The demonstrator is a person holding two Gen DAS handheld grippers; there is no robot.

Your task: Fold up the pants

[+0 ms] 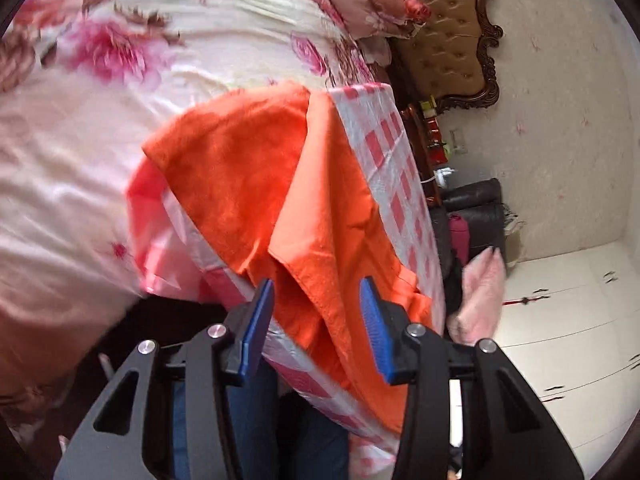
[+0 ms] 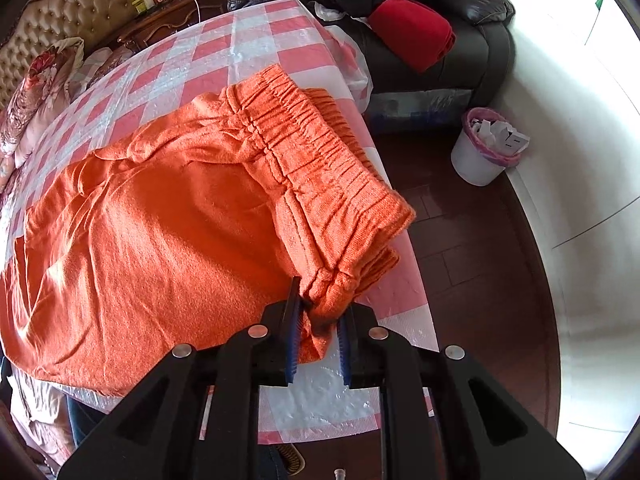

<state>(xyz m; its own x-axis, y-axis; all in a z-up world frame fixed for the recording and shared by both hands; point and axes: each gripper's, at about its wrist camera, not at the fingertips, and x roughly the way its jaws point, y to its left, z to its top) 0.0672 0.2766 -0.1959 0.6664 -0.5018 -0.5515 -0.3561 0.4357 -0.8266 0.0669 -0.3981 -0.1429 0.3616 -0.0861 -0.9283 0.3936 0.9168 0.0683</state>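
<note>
Orange pants (image 2: 168,216): spread flat on the red-and-white checked tablecloth (image 2: 224,40), elastic waistband (image 2: 320,152) toward 1 o'clock in the right wrist view, legs running off to 9 o'clock.
Right gripper (image 2: 318,316): clamped on the near corner of the waistband at 6 o'clock, cloth bunched between the blue pads.
Left gripper (image 1: 316,320): jaws apart, an orange hem hanging between the blue pads (image 1: 376,332) without either pad pressing it.
Pants in left wrist view: draped over the table edge, filling the centre.
White wastebasket (image 2: 484,152): on the dark floor at 3 o'clock, pink liner.
Floral bedspread (image 1: 120,80): beyond the table, at 10 o'clock in the left wrist view.
</note>
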